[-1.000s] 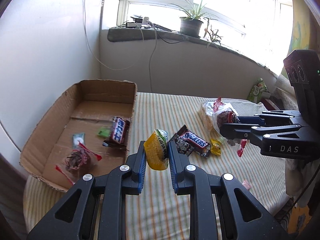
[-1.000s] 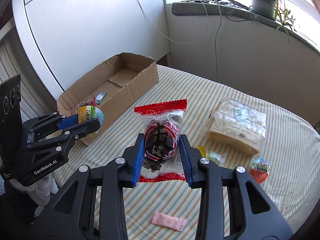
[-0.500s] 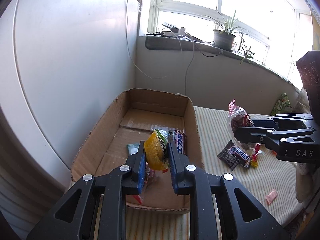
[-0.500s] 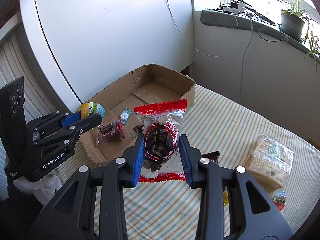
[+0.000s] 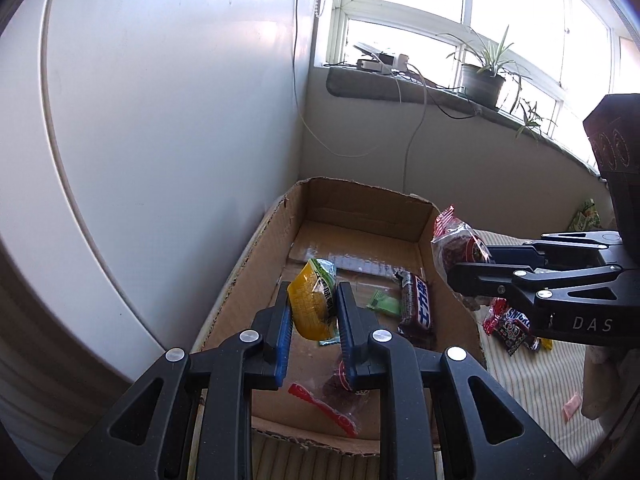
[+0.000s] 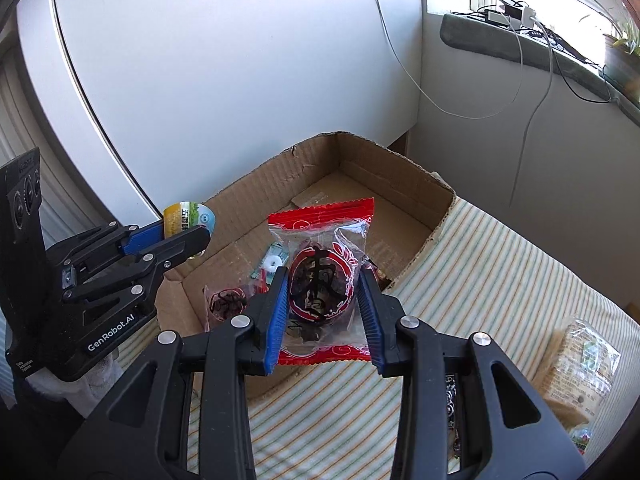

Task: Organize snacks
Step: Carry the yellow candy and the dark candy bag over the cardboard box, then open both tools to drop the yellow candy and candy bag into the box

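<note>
Snacks over cardboard box (image 5: 360,216), left hand-held gripper (image 5: 312,312) clamped on yellow jelly cup (image 5: 314,304), right hand-held gripper (image 6: 322,300) gripping red-wrapped snack packet (image 6: 322,276)

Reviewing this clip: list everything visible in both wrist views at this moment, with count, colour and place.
open brown cardboard box: 1, on the striped cloth by the white wall
yellow jelly cup with green lid: 1, held above the box
red-edged clear date packet: 1, held over the box's near wall
matching red date packet: 1, lying in the box
dark Snickers bar: 1, in the box
small green sachet: 1, in the box
black Snickers wrapper: 1, on the cloth
clear packet of brown biscuits: 1, on the cloth
small pink candy: 1, on the cloth
potted green plant: 1, on the windowsill
left claw: black, blue pads, shut on the cup
right claw: black, blue pads, shut on the packet
</note>
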`<state>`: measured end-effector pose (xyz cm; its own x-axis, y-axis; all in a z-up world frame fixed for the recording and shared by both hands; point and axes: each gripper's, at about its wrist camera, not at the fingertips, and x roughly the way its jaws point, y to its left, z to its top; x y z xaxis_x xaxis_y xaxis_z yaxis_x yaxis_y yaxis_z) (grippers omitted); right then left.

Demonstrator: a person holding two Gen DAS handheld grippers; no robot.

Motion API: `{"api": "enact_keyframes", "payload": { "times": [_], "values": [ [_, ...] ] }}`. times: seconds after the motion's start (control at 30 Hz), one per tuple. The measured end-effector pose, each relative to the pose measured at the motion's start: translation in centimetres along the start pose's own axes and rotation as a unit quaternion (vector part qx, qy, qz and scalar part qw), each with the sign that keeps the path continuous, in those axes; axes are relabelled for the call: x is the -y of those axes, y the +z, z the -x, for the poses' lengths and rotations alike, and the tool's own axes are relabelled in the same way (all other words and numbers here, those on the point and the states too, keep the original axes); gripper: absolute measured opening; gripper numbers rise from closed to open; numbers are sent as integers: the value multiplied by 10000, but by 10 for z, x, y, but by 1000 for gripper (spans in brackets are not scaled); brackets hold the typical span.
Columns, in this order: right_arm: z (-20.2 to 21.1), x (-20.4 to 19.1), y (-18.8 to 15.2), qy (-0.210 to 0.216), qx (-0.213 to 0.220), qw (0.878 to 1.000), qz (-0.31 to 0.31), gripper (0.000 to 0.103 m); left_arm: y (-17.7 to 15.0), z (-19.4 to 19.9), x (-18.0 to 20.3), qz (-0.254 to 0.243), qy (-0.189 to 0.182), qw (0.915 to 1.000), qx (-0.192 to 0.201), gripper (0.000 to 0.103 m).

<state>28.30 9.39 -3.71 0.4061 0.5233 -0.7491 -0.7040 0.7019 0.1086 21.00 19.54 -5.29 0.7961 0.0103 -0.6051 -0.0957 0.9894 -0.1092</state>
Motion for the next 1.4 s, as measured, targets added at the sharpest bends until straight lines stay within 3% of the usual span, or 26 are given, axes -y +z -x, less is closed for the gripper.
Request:
{"api": "enact_keyframes", "payload": {
  "times": [0.53,1.17,1.3,1.4],
  "values": [
    [-30,-6,6,53,-189,9998,57,36,-2,-10,-3,-8,17,10000,-79,19],
    [-10,-3,4,-88,-6,9999,72,42,0,0,2,20,44,10000,-13,25],
    [2,-3,1,-121,118,9998,78,56,-1,7,6,-6,29,10000,25,25],
    [13,-3,-2,-162,192,9996,98,60,-1,13,12,-36,15,10000,55,25]
  ]
}}
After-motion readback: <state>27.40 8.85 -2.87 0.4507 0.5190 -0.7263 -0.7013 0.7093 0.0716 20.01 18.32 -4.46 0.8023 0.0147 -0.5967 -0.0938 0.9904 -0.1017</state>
